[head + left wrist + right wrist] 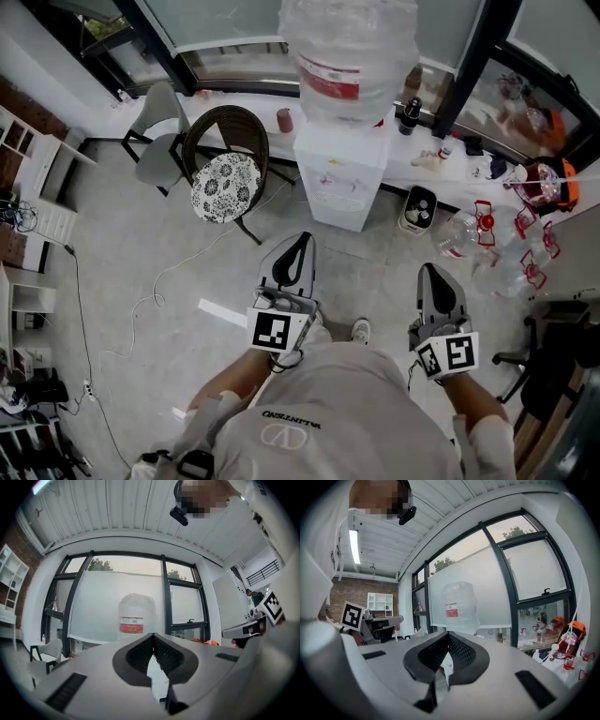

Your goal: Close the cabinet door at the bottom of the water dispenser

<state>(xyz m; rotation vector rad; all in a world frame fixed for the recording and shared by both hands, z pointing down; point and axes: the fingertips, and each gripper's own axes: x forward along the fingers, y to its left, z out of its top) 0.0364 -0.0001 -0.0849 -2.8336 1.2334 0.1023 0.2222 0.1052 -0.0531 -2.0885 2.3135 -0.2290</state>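
My left hand-held gripper point(298, 246) and right hand-held gripper point(434, 274) are both pinched together and empty, well short of the white, bottle-topped water dispenser point(339, 178) at the floor's far edge. I cannot tell whether its bottom cabinet door point(336, 214) stands ajar or flush. This could be the approach or the stand-back afterwards.

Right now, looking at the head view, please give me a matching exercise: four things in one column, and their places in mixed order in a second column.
Things:
1. water bottle
2. patterned cushion
3. white bin
4. red cup

Places:
A. on the wicker chair
B. on top of the white dispenser
C. on the window ledge
D. on the floor, beside the dispenser

Pairs: 1-B, 2-A, 3-D, 4-C
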